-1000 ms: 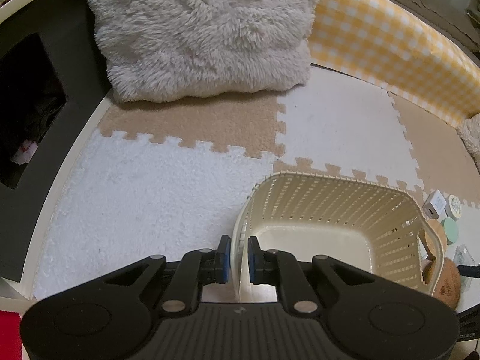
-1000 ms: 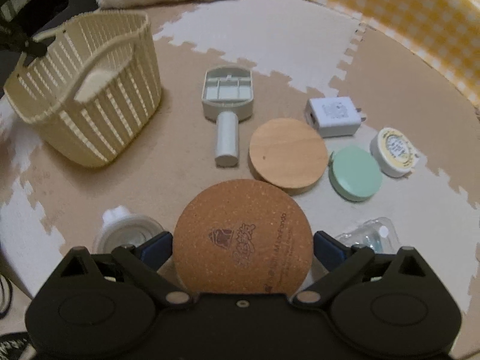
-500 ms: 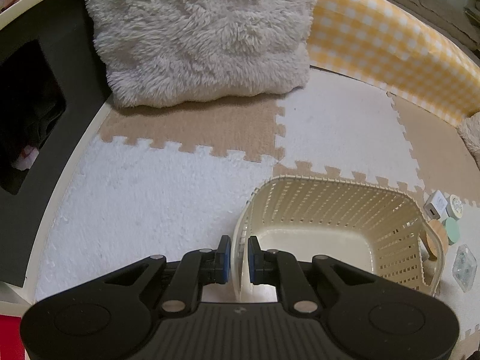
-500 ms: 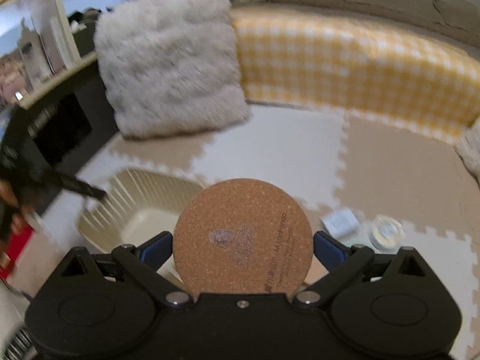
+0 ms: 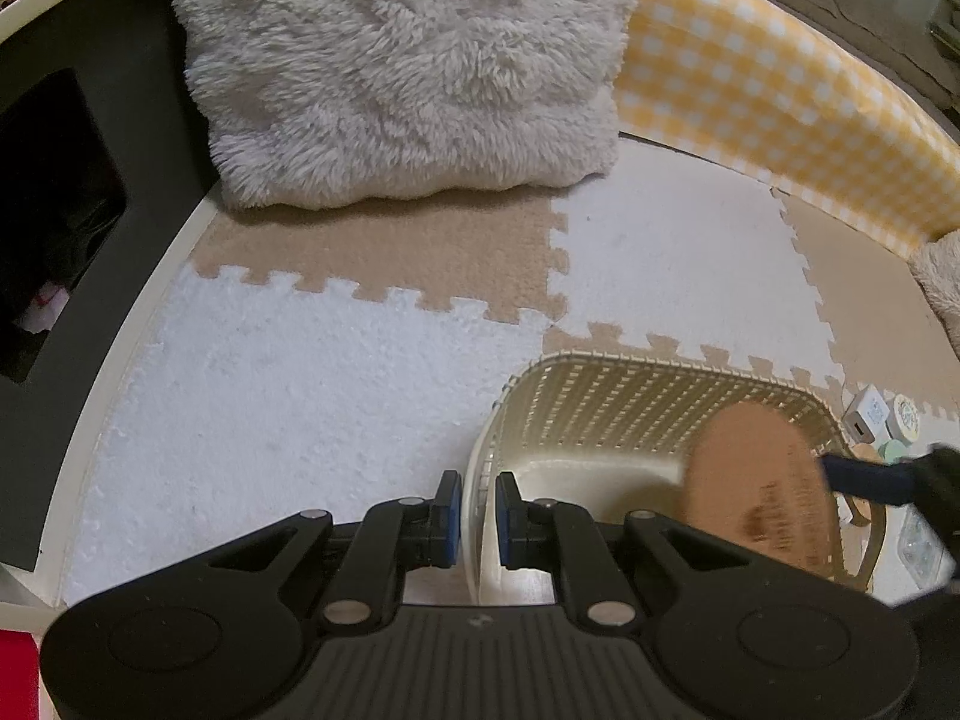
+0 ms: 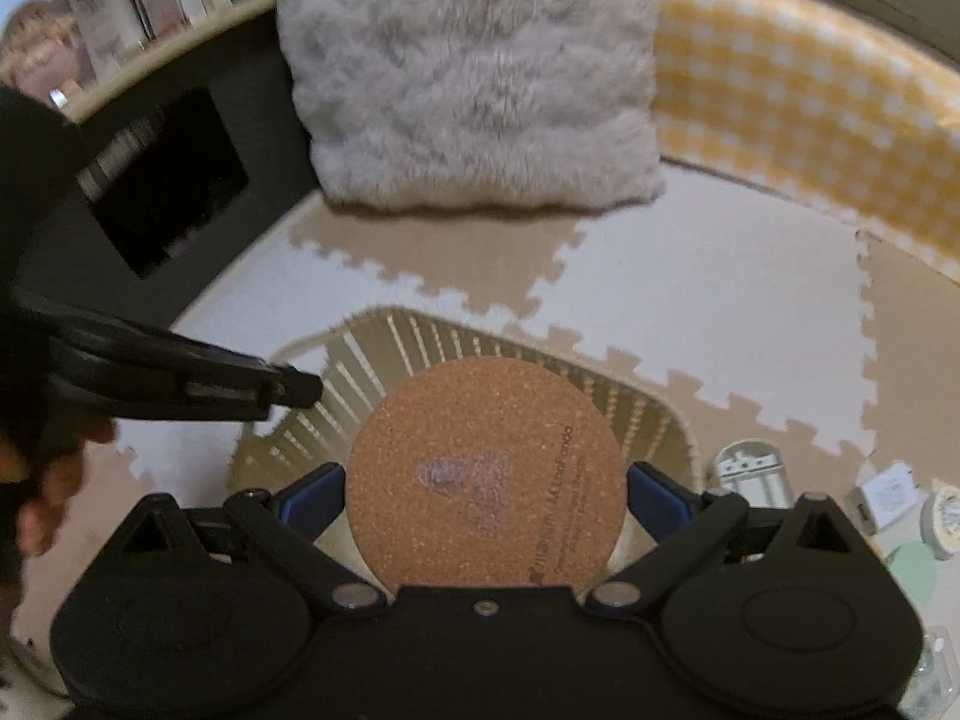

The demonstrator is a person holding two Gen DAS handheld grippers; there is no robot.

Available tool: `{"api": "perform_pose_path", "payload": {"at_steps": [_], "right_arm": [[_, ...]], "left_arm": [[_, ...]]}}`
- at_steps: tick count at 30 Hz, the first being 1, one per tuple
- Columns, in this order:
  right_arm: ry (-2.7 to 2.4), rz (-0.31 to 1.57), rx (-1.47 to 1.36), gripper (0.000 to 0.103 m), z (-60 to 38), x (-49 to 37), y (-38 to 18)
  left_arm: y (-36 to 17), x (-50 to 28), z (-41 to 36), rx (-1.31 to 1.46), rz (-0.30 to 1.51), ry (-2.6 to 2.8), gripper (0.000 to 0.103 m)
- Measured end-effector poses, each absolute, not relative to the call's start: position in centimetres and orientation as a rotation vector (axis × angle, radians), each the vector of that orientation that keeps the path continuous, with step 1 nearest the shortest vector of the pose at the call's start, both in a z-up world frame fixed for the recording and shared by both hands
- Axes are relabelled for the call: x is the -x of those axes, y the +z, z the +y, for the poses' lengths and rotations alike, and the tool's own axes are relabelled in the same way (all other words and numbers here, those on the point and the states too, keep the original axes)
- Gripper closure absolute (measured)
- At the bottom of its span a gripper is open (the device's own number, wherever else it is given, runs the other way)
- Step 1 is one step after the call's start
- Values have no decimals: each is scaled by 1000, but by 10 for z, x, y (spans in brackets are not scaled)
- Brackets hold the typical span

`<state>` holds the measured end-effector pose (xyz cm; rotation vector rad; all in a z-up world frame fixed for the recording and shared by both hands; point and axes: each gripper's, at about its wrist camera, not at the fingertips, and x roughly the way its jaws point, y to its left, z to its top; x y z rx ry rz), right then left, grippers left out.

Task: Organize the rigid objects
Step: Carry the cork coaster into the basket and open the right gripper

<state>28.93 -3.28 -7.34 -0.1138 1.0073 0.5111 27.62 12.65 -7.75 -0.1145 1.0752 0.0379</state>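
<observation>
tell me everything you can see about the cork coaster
The cork coaster is a round, flat, speckled brown disc with a faded printed logo and a line of text. The right gripper clamps it by opposite edges, face toward the camera. It hangs over the open cream slatted basket, touching nothing else.

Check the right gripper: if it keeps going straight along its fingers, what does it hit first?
Probably the cream basket. The right gripper, shut on the cork coaster, points down over the basket's opening, so the coaster's leading edge would likely meet the basket's inside or far wall first. Depth is unclear.
</observation>
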Motion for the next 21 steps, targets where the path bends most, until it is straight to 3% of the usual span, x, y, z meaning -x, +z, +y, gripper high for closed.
{"api": "perform_pose_path", "payload": {"at_steps": [5,21], "right_arm": [[462,1043,234,3,-15,-296,-96],[408,1054,296,0,-5,-294,-99]], "left_arm": [[-81,-277,128,125,1084,31,90],[-82,-276,127,122,1084,29,90]]}}
